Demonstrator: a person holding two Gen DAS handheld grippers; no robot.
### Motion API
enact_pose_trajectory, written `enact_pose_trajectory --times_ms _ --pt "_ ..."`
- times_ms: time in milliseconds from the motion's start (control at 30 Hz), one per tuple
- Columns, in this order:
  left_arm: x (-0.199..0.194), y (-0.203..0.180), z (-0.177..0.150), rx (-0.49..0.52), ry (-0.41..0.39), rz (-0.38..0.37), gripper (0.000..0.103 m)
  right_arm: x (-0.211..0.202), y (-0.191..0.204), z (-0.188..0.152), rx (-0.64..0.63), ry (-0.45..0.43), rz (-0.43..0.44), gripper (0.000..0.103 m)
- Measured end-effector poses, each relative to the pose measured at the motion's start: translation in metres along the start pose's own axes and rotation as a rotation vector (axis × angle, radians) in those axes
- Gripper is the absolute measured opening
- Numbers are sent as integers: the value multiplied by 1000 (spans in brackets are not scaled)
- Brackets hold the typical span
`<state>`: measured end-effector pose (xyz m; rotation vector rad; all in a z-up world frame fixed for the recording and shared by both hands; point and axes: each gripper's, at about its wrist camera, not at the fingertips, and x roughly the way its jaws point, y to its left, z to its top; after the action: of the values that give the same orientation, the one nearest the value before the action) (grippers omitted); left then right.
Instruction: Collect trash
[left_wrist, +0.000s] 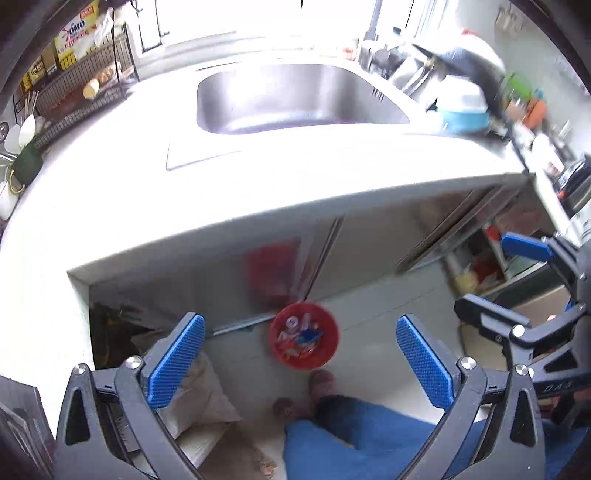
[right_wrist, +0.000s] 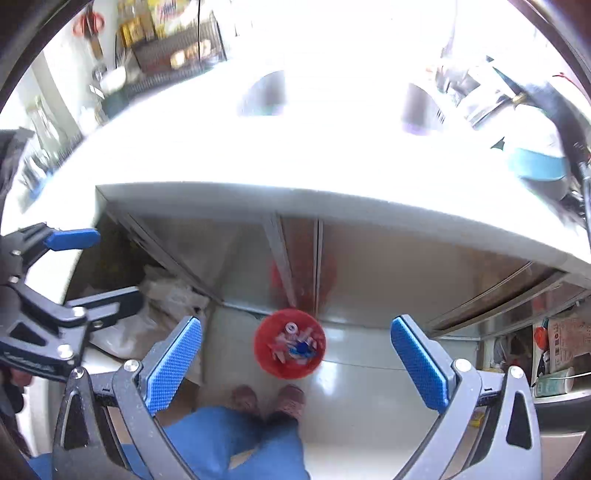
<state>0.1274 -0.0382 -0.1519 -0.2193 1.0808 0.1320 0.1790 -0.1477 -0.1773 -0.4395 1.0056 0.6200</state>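
Spreading wide and bright across the upper part of both views: a white countertop (left_wrist: 110, 206), its front edge overhanging grey cabinet doors (left_wrist: 369, 251). Sitting sunk into that counter: a steel sink (left_wrist: 295, 99), seeming empty where the glare allows a look. Standing at the far left of the counter: a dark wire rack (left_wrist: 77, 99) carrying boxes and packets, blurred. Crowding the right end: a blue bowl (left_wrist: 465, 118) under a dark pan and other dishes, too smeared to sort.

Lying below the counter: a pale, shiny floor (right_wrist: 369, 398). Resting on that floor, just in front of the cabinet doors: a red bin (left_wrist: 303, 335), round, seen from above, holding the trash (left_wrist: 299, 330), a jumble of white, red and blue scraps. Showing just nearer than the bin: a person's blue trouser legs (right_wrist: 236, 439) and two feet in pinkish slippers (right_wrist: 288, 400).

Hanging high over the bin, well apart from it: the left gripper (left_wrist: 301, 363), blue pads standing far apart, gripping nothing. Hanging beside it: the right gripper (right_wrist: 295, 363), likewise spread as wide as possible, nothing between the pads, the bin only appearing in the gap far beneath. Poking into each view's edge: the neighbouring gripper, also splayed.
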Motion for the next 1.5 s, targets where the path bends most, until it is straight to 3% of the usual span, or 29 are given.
enact_pose_trajectory --times_ms 400,700,1000,1500 --pt "-84 -14 46 160 -161 -15 103 -91 -4 19 113 -143 -133 102" --pt "-164 -29 46 266 -317 -72 103 -164 22 16 189 -276 -242 102" --pt "-178 -33 22 311 -315 -140 103 -183 41 -4 235 -319 -311 102" --pt "-187 -37 17 365 -335 -141 103 -192 49 -14 282 -346 -344 102"
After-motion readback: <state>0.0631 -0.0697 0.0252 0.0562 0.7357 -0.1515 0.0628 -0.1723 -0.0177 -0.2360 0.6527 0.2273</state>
